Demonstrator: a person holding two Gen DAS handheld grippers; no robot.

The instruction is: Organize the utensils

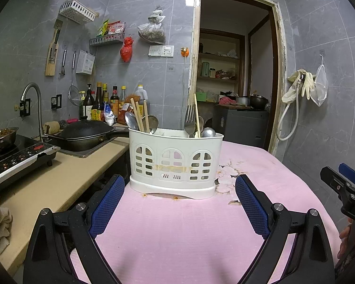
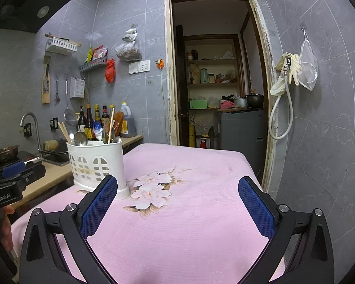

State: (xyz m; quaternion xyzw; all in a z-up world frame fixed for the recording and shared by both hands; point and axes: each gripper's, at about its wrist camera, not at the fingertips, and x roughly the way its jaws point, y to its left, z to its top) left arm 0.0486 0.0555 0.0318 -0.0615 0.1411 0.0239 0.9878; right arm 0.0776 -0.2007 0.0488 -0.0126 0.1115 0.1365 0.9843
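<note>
Left wrist view: left hand-held gripper (image 1: pixel 179 203) spread wide, holding nothing, over pink cloth-covered table (image 1: pixel 182 232); white utensil caddy (image 1: pixel 175 163) stands just ahead, holding spoons (image 1: pixel 131 120), chopsticks (image 1: pixel 139 116), fork (image 1: pixel 189 118). Right hand-held gripper (image 2: pixel 177 206) also wide apart, empty, caddy off its left finger (image 2: pixel 99 210).

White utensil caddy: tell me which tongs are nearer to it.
Left. The left tongs face the white utensil caddy squarely, open just before its base; the right tongs hang open off to its right.
</note>
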